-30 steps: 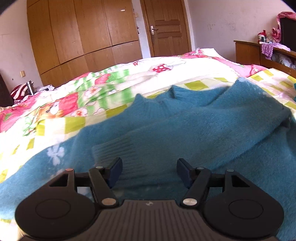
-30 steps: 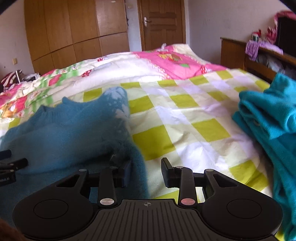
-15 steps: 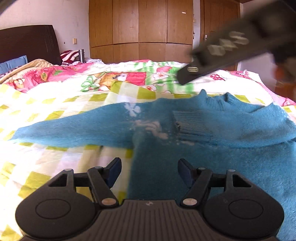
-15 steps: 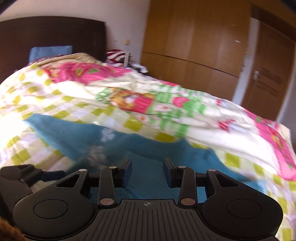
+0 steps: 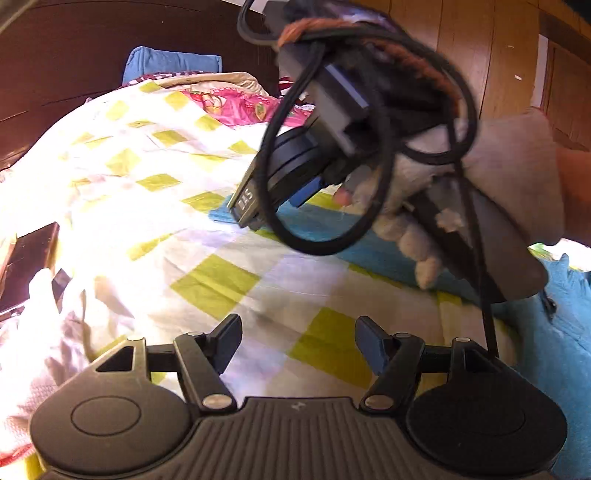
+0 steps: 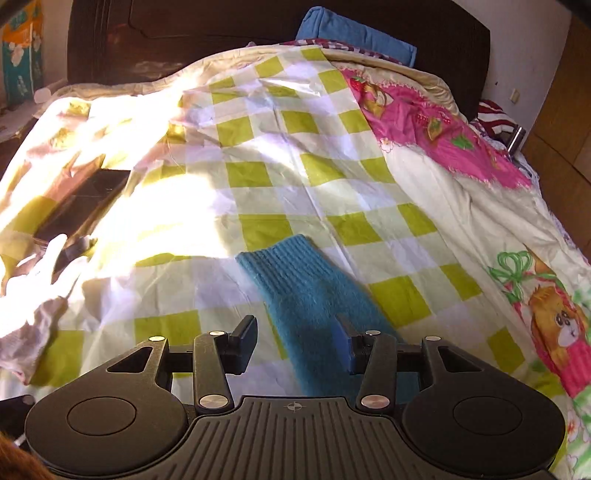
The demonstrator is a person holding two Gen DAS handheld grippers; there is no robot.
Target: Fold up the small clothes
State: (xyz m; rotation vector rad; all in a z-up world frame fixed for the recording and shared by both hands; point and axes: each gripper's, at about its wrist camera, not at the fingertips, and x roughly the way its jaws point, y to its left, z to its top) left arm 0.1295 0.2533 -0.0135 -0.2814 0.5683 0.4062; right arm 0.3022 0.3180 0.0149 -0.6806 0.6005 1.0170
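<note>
A blue knit sweater lies on the checked sheet. Its left sleeve (image 6: 314, 295) stretches out flat, ending in a ribbed cuff (image 6: 277, 254). My right gripper (image 6: 295, 328) hovers over that sleeve, its jaws opening. The sleeve lies below and between the fingers, and the pads do not press on it. My left gripper (image 5: 298, 328) is open over bare sheet with nothing between its fingers. In the left wrist view the sweater's body (image 5: 561, 332) shows at the right edge. A gloved hand (image 5: 406, 221) holding the right gripper and its cables fills the upper right.
The yellow-green checked sheet (image 6: 258, 177) covers the bed, with a pink cartoon quilt (image 6: 424, 118) to the right. A dark flat box (image 6: 81, 206) and a crumpled white cloth (image 6: 33, 325) lie at the left. Behind stand a dark headboard (image 6: 221, 29) and a blue pillow (image 6: 354, 33).
Both views swung left from the door and wardrobe toward the headboard. The right gripper crossed in front of the left one, left the sweater's right side, and its jaws widened over the left sleeve.
</note>
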